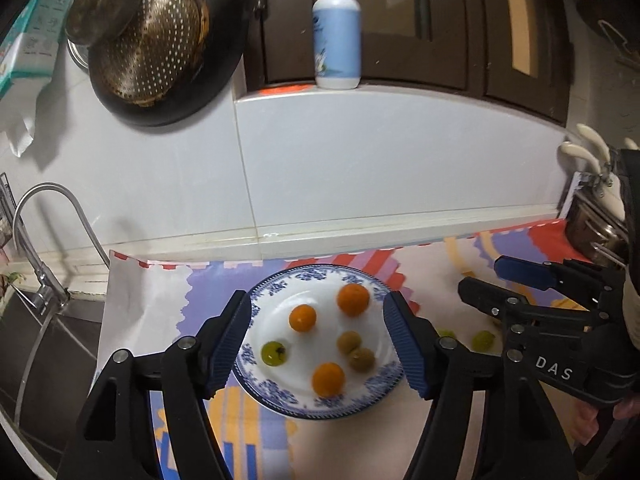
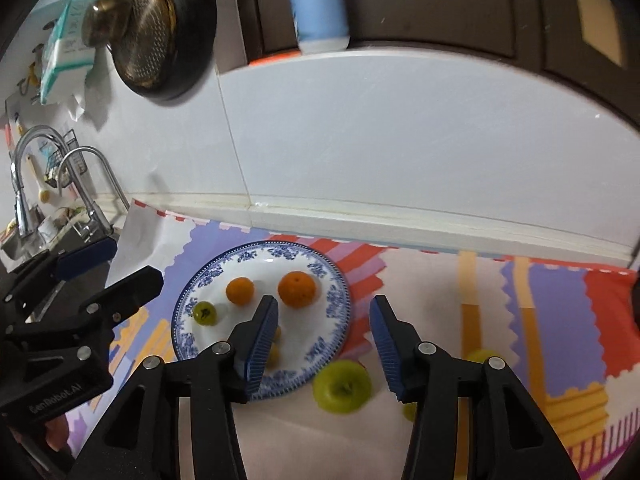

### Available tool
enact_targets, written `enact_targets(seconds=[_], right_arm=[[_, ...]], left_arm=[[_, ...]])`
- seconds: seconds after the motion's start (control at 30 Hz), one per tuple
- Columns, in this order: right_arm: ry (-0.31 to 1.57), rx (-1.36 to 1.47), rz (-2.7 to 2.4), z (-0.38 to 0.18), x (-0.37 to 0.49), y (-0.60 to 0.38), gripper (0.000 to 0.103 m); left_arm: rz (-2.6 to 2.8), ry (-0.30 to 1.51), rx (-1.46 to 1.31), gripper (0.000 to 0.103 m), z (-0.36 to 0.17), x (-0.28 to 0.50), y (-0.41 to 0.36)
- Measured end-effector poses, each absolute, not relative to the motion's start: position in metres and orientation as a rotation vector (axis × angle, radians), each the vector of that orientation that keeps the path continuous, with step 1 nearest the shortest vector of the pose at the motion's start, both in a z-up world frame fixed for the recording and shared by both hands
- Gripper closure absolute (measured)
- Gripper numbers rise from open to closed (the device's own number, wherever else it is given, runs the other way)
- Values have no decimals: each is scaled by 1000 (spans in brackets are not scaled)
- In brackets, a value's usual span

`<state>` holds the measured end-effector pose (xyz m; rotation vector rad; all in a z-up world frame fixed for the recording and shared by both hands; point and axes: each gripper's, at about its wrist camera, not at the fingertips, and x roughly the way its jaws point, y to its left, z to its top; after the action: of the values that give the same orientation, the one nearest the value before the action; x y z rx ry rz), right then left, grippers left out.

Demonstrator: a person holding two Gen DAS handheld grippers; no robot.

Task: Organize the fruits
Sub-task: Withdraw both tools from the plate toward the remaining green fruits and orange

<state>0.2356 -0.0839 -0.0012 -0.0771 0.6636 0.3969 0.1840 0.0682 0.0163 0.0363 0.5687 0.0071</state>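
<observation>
Jaws of both grippers, left gripper [image 1: 318, 344] and right gripper [image 2: 324, 346], stand apart, gripping nothing. Blue-patterned plate [image 1: 280, 394] at lower centre on the table holds three oranges [image 1: 303, 318], a green fruit [image 1: 273, 353], two brownish ones. Green apple [image 2: 342, 387] beside the plate's rim.

The left gripper [image 1: 316, 344] is matte black plastic, with two angular fingers [image 1: 224, 344] lined in ribbed dark blue rubber pads and joined by round silver screws at the pivots. The right gripper [image 2: 324, 344] is built the same way, black with blue ribbed pads and silver screw heads, and seen from the left camera its side bears white letters reading "DAS". From the right camera, the left gripper's black body shows faint raised lettering reading "GenRobot.AI".
</observation>
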Motion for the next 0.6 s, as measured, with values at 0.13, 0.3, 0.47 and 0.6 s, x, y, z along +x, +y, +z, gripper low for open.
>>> enact_targets(seconds=[0.13, 0.3, 0.47, 0.6], right_arm=[[611, -87, 367, 10, 208, -100, 54], [583, -89, 339, 16, 182, -121, 54], [574, -66, 317, 18, 163, -143, 54], [569, -60, 294, 17, 149, -159, 54]], left_arm=[[-10, 556, 37, 33, 22, 163, 55], [-29, 534, 44, 33, 25, 142, 40], [-72, 525, 19, 33, 26, 127, 22], [-108, 527, 36, 33, 20, 123, 7]])
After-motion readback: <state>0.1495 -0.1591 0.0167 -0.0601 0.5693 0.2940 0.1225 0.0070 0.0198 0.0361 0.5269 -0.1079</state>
